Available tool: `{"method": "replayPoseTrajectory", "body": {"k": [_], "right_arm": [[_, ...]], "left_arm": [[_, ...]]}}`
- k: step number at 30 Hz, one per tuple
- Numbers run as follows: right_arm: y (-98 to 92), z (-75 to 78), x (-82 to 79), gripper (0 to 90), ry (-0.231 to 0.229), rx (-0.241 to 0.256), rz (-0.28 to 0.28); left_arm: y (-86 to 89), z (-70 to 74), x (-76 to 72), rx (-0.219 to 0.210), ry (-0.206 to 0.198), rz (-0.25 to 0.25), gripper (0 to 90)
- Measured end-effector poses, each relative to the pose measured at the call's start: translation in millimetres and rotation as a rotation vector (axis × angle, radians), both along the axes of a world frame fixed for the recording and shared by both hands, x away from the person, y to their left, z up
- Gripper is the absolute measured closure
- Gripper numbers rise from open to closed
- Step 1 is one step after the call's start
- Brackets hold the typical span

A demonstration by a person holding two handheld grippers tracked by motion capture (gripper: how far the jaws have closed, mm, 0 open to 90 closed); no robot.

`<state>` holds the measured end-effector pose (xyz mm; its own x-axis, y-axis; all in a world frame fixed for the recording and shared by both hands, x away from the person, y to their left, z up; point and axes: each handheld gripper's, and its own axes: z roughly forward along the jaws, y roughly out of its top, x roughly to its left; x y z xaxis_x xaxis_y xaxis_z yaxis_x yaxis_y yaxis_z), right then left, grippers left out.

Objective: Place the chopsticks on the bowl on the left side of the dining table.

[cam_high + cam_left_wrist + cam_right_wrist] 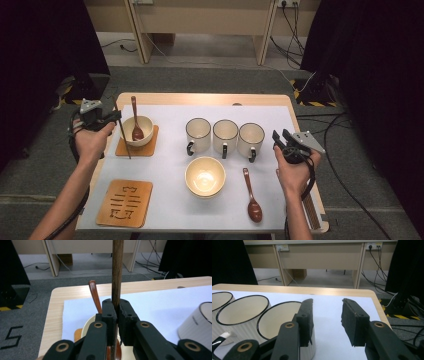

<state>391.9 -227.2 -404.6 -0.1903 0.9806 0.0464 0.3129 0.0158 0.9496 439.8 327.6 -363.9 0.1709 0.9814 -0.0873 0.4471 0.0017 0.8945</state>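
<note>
My left gripper [116,116] hovers at the table's left edge, shut on a thin dark wooden stick [125,142] that slants down over the coaster [148,148]. In the left gripper view the stick [117,270] stands upright between the closed jaws of the left gripper [115,306]. Just beyond it a cream bowl [145,126] holds a brown spoon [136,125], whose handle [95,296] rises behind the jaws. My right gripper [280,136] is open and holds nothing, right of the three mugs [225,136]. In its own view the right gripper [327,320] has the nearest mug [282,320] beside its left jaw.
A second cream bowl [205,176] sits at the table's middle front, with another brown spoon [252,197] to its right. A bare wooden coaster [125,202] lies at the front left. White paper [165,200] covers the tabletop. A mug's side [200,325] shows at the right of the left gripper view.
</note>
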Motion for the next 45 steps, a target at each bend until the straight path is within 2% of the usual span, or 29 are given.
{"method": "replayPoseTrajectory", "body": {"k": [2, 5, 12, 19, 21, 32, 45], "right_arm": [[0.1, 0.0, 0.1, 61.1, -0.003, 0.001, 0.001], [0.7, 0.1, 0.2, 61.1, -0.001, 0.002, 0.002], [2.0, -0.9, 0.6, 61.1, -0.001, -0.006, 0.006], [2.7, -2.3, 1.2, 61.1, 0.007, -0.009, 0.008], [3.2, -3.0, 1.7, 61.0, 0.003, -0.009, 0.012], [3.5, -3.9, 1.6, 61.0, 0.004, -0.012, 0.013], [3.2, -4.2, 1.6, 61.0, 0.013, -0.017, 0.012]], "left_arm": [[1.1, -1.9, 7.8, -0.016, 0.011, 0.02, 83.2], [-0.5, -4.0, 17.9, -0.016, 0.032, 0.036, 83.2], [-5.0, -20.5, 47.5, -0.036, 0.118, 0.098, 83.0], [-9.5, -34.3, 63.4, -0.019, 0.189, 0.148, 82.9], [-10.3, -37.2, 67.4, -0.031, 0.214, 0.153, 82.8], [-4.5, -52.9, 75.9, -0.08, 0.288, 0.201, 82.5], [-7.1, -59.9, 79.3, -0.067, 0.33, 0.185, 82.7]]}}
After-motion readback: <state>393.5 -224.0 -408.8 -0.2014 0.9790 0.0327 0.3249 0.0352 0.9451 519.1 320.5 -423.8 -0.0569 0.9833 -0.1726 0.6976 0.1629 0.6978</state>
